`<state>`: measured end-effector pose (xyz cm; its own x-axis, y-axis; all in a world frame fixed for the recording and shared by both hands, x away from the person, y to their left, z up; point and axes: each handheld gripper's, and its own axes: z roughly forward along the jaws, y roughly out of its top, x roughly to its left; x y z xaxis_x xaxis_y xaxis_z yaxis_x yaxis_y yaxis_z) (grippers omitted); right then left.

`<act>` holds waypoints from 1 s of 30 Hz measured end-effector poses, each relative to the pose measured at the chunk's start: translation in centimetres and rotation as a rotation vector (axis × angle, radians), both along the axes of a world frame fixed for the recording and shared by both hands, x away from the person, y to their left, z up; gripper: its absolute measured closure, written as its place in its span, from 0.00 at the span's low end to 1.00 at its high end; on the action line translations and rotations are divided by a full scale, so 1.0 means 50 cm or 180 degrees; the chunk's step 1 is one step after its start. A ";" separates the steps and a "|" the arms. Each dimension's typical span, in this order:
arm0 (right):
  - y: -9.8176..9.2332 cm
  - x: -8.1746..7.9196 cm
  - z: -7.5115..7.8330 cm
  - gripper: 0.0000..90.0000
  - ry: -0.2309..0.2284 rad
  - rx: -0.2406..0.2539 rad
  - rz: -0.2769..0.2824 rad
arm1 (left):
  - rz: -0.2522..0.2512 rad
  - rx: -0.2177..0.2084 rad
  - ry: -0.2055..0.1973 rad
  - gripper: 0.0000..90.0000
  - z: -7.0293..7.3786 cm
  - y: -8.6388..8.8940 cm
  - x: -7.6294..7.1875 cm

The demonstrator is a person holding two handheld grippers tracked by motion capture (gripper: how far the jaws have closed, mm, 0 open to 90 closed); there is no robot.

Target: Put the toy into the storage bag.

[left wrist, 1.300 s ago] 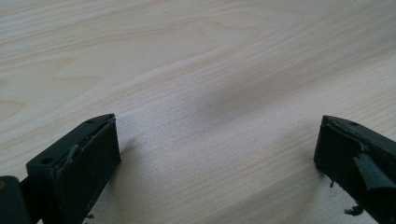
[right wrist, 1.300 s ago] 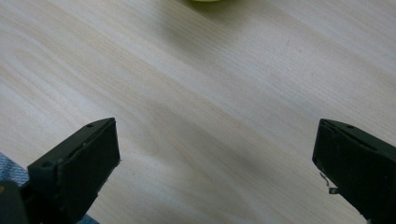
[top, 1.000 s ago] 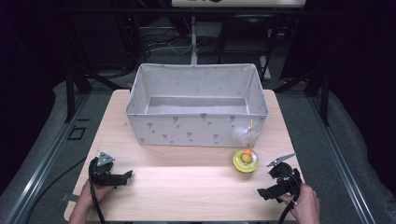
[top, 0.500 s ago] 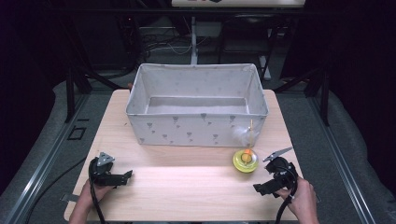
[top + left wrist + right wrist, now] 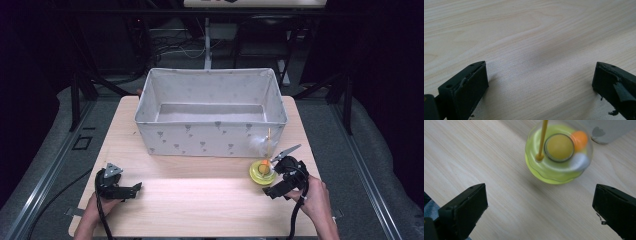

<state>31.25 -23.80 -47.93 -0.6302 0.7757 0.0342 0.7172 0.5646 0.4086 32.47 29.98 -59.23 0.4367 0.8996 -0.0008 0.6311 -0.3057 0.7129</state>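
Your right tool (image 5: 278, 188) sits at the front-right of the tabletop (image 5: 200, 200), jaws wide apart w/ nothing between them, just beside the yellow toy dish (image 5: 262, 172) and a bit nearer to you than it. In the right gripper view the dish (image 5: 557, 155) lies ahead of the jaws, between their lines but clear of both, not touching either. It's a shallow yellow-green bowl under a clear dome; inside you've got a round yellow centre piece (image 5: 559, 147), an orange ball (image 5: 579, 137) and a white ball (image 5: 580, 161), both balls touching or nearly touching the centre piece on its far side from the stick. A thin yellow stick (image 5: 542, 138) stands up from the dish, leaning slightly; in the high view its top (image 5: 268, 140) overlaps the front wall of the fabric bin. The dish is blurred, so finer detail can't be read. The grey fabric bin (image 5: 200, 137) w/ small heart prints stands mid-tabletop behind the dish, just beside it; its visible floor is bare grey. Your left tool (image 5: 131, 190) rests at the front-left, well apart from dish and bin; in the left gripper view its jaws stand wide apart over bare wood (image 5: 536, 50), clamping nothing.
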 end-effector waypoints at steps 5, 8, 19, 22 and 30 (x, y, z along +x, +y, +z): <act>0.014 0.020 0.016 0.00 -0.0013 0.0023 0.0037 | -0.0001 0.0000 0.0002 0.00 0.000 0.000 0.000; 0.018 0.026 0.021 0.00 -0.0021 0.0032 0.0060 | 0.0001 -0.0001 -0.0001 0.00 0.000 0.000 0.000; 0.040 0.054 0.073 0.05 -0.0088 0.0028 0.0182 | -0.0001 -0.0001 0.0001 0.00 0.000 0.000 0.000; 0.043 0.059 0.089 0.12 -0.0142 0.0037 0.0194 | -0.0001 0.0000 0.0002 0.00 0.000 0.000 0.000; 0.043 0.074 0.129 0.58 -0.0214 0.0037 0.0190 | -0.0001 -0.0001 0.0000 0.00 0.000 0.000 0.000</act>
<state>34.94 -21.65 -41.47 -0.6764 0.7365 -0.0008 0.6531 0.6004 0.4615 32.48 29.97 -59.24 0.4369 0.8995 -0.0010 0.6311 -0.3057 0.7129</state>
